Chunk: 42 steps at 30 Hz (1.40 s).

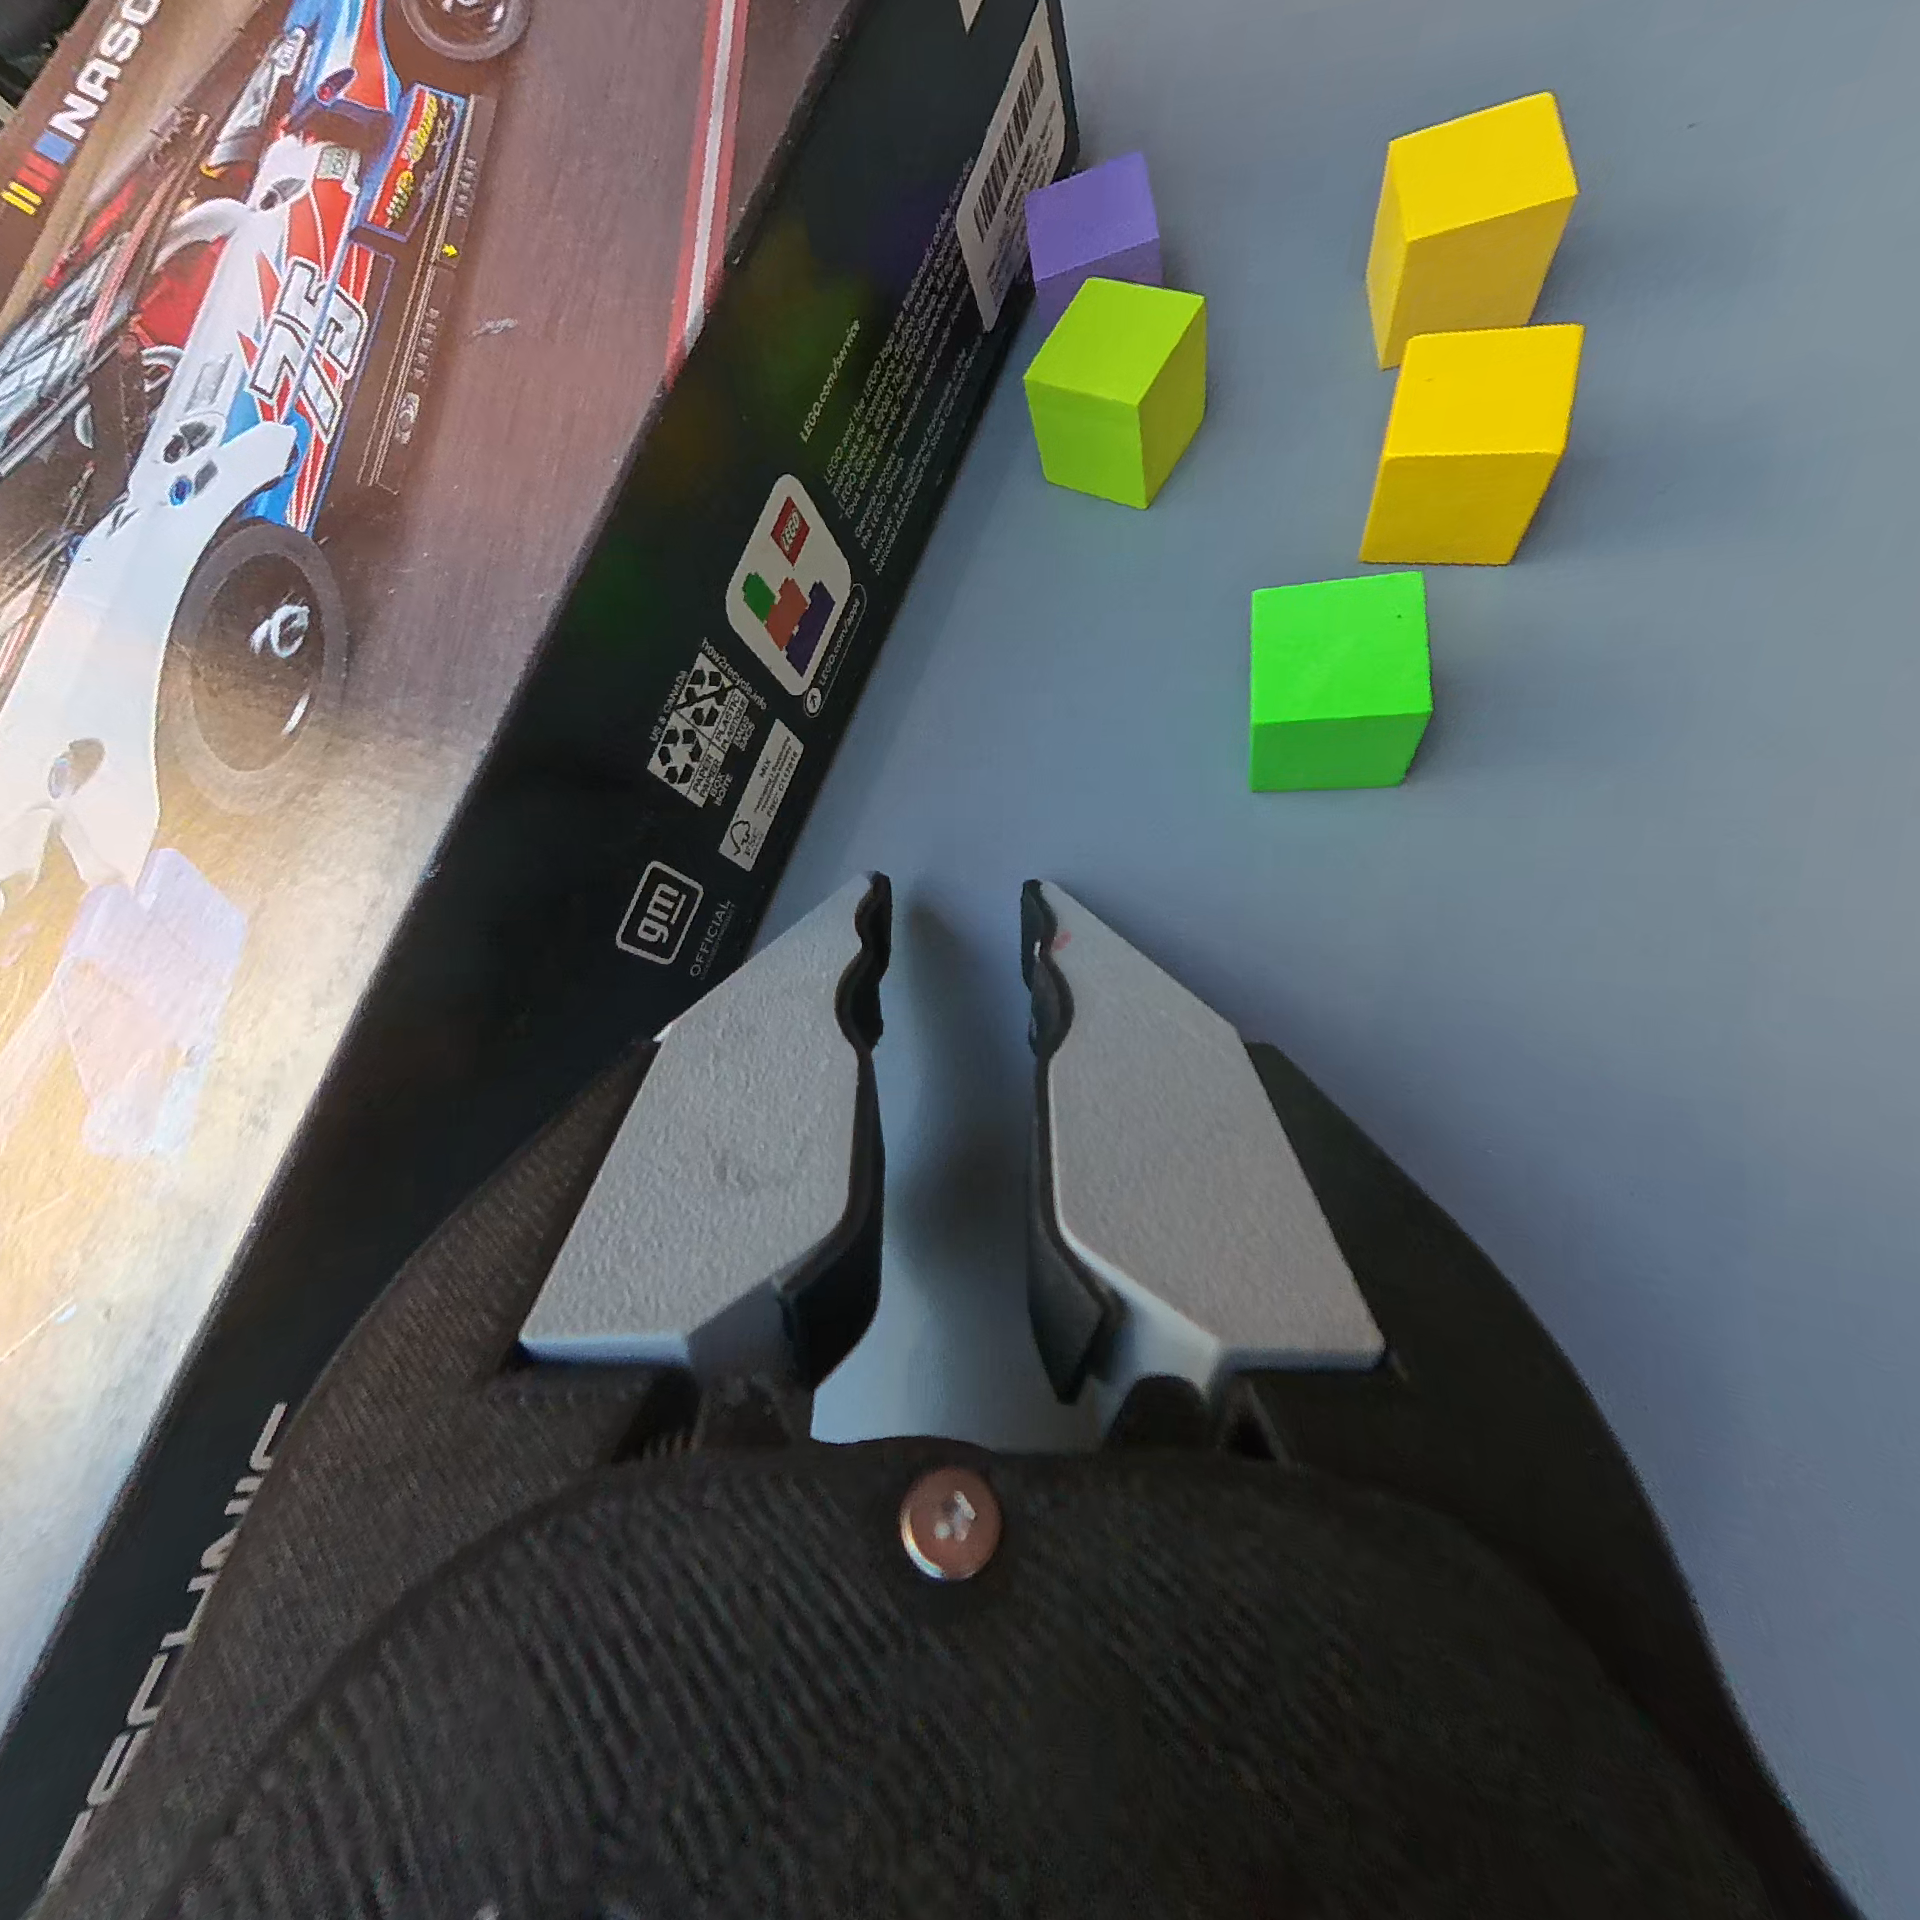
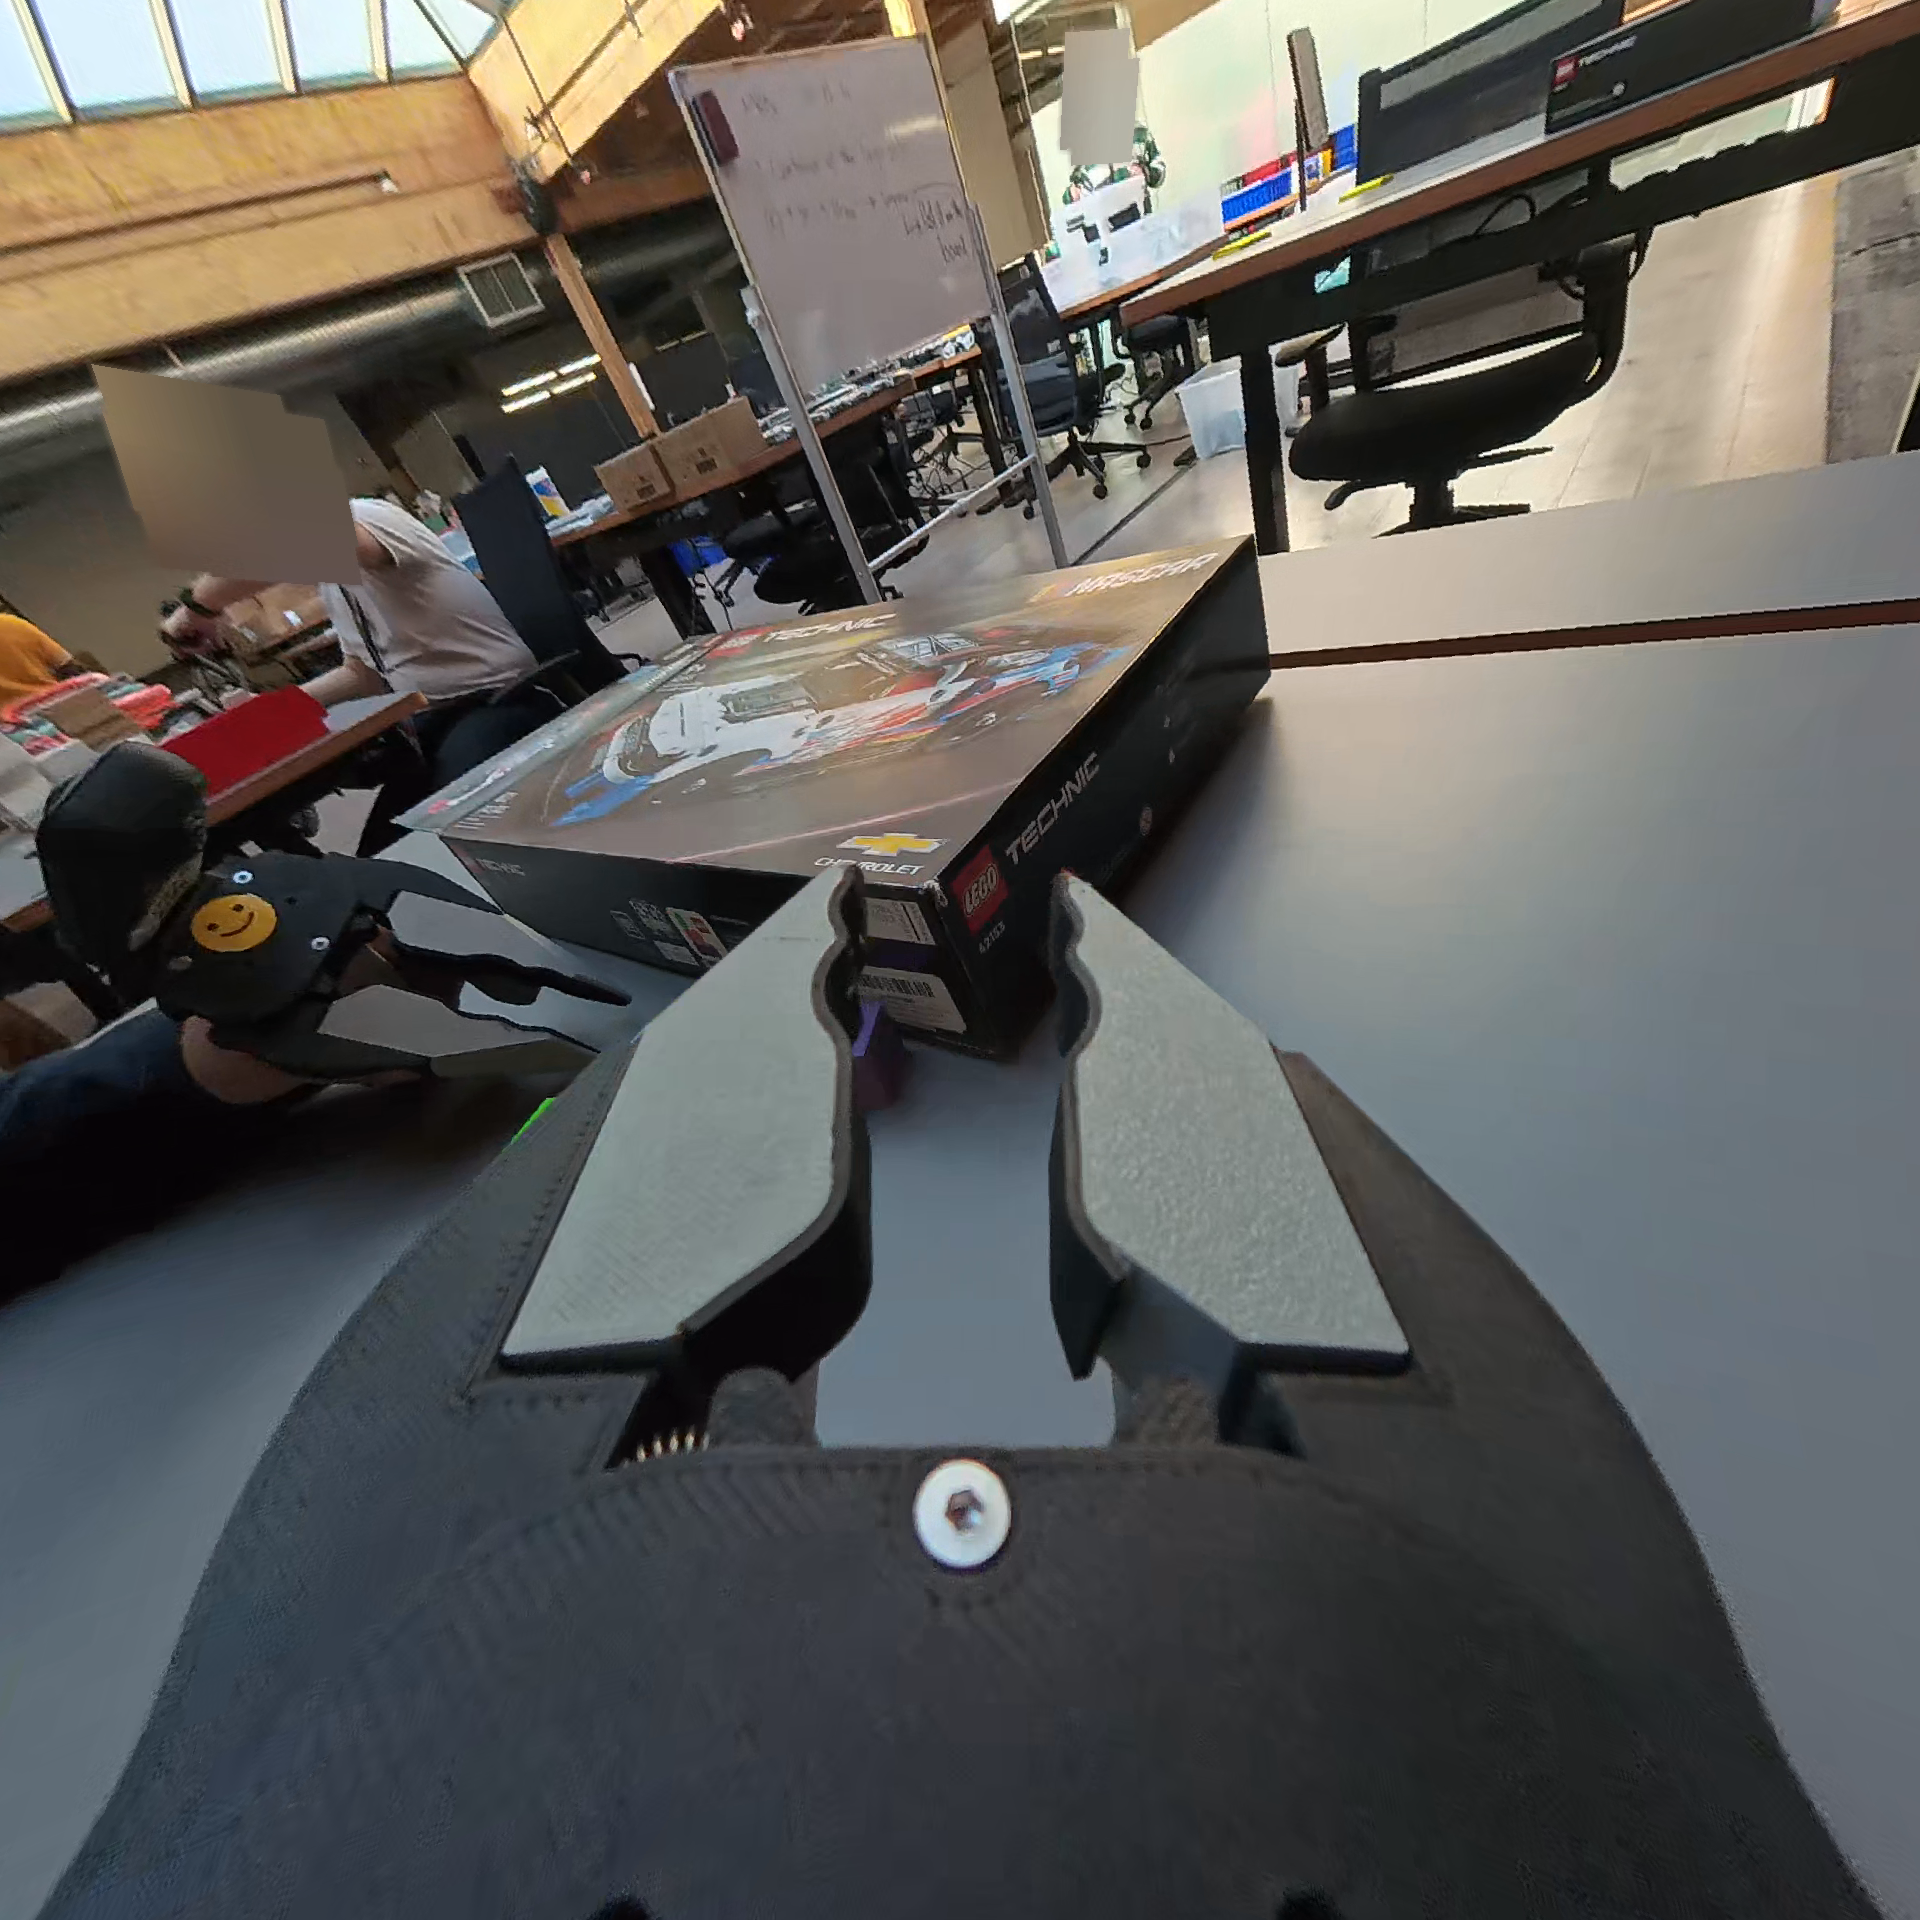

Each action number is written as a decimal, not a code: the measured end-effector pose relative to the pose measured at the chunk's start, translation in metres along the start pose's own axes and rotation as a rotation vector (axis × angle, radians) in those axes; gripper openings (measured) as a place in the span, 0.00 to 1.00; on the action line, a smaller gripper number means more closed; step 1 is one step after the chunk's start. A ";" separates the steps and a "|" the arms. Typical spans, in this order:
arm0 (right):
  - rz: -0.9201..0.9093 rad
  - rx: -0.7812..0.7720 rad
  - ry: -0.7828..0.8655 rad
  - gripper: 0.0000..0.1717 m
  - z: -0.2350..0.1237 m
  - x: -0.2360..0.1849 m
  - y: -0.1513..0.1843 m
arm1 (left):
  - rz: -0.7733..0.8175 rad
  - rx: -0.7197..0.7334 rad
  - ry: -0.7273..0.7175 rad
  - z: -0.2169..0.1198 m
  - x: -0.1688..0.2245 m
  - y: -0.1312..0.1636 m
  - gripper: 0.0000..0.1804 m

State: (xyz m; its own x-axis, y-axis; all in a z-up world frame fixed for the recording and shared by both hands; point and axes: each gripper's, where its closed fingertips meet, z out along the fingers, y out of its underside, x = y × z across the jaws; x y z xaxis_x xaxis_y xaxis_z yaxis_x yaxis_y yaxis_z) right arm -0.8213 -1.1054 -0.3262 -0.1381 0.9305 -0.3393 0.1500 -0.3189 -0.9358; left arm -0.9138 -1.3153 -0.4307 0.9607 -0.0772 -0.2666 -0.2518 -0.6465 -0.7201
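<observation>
I'm over a grey-blue table (image 1: 1558,1143) in an open workshop. My left gripper (image 1: 956,904) hangs released, nothing between its fingers, just beside the dark toy box (image 1: 468,644). Ahead of it sit a green cube (image 1: 1338,675), then a lime cube (image 1: 1117,390), a purple cube (image 1: 1093,213) against the box, and two yellow blocks (image 1: 1470,436). My right gripper (image 2: 956,914) is likewise parted and bare, pointing at the box corner (image 2: 966,914), the purple cube (image 2: 881,1060) near its left finger.
</observation>
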 end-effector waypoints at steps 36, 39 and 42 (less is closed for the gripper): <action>-0.497 -0.397 0.620 0.00 0.001 0.065 0.043 | -0.002 -0.004 0.008 0.001 0.000 0.000 0.13; -0.509 -0.405 0.612 0.00 0.003 0.063 0.045 | 0.000 -0.004 0.007 0.001 0.000 0.000 0.13; -0.506 -0.413 0.582 0.00 0.006 0.059 0.048 | 0.000 -0.002 0.012 0.001 0.001 0.000 0.13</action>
State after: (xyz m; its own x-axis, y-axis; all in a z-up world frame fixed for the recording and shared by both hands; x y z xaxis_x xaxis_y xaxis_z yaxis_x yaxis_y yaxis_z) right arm -0.8282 -1.0669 -0.3916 0.2208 0.9230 0.3152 0.5643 0.1427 -0.8131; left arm -0.9130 -1.3151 -0.4316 0.9620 -0.0867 -0.2587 -0.2517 -0.6482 -0.7186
